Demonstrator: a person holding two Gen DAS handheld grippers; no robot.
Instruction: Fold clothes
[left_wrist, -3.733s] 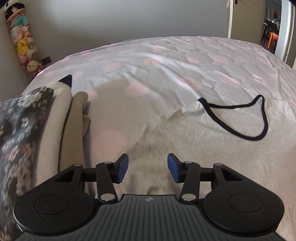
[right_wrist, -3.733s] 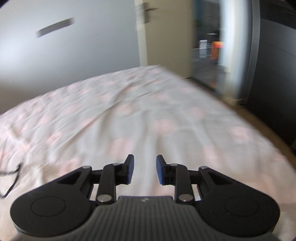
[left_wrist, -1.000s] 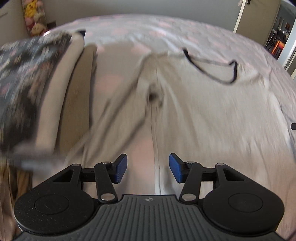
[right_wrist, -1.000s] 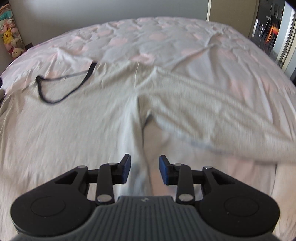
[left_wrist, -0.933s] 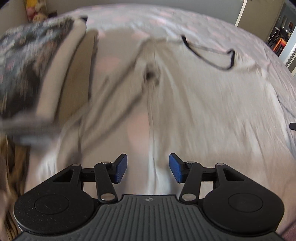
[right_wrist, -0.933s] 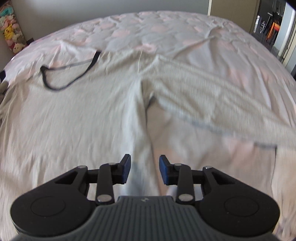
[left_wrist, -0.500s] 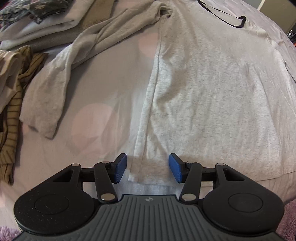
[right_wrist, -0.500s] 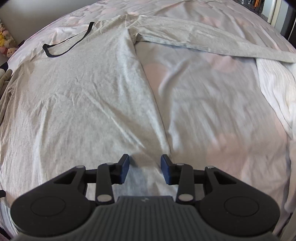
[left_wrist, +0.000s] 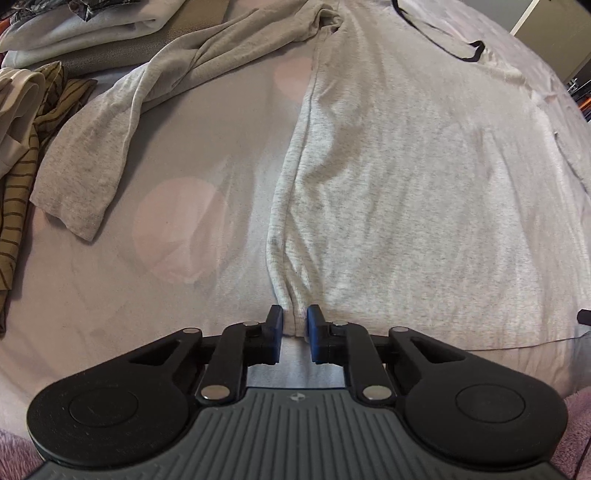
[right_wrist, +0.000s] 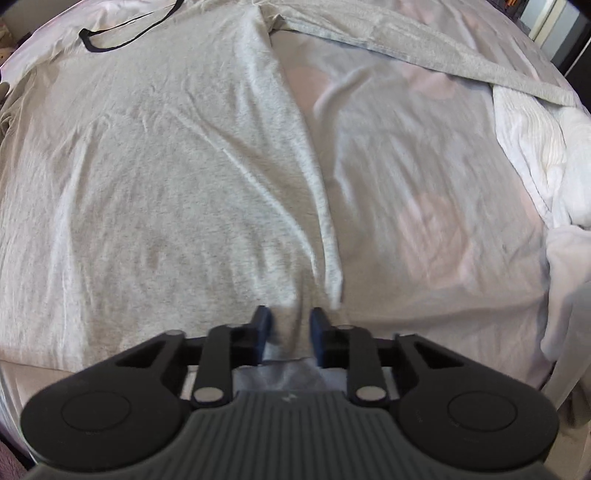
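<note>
At bottom centre of both views, you are closing left tongs (left_wrist: 294, 326) and right tongs (right_wrist: 287, 326) on grey shirt (left_wrist: 424, 177) hem corners; next, lifting both evenly toward collar.

In the left wrist view, bare bedsheet (left_wrist: 177, 258) opens at centre left, between the shirt's side seam and its loose sleeve (left_wrist: 107, 136), wide enough for a gripper to pass. A pile of clothes (left_wrist: 22, 140) crowds the left edge and folded laundry (left_wrist: 92, 29) fills the upper left corner. In the right wrist view, open sheet (right_wrist: 424, 206) spreads across centre right, bounded above by the other sleeve (right_wrist: 424, 40) and at the right edge by a bunched white cloth (right_wrist: 535, 155). The shirt (right_wrist: 147, 166) covers the left half.
</note>
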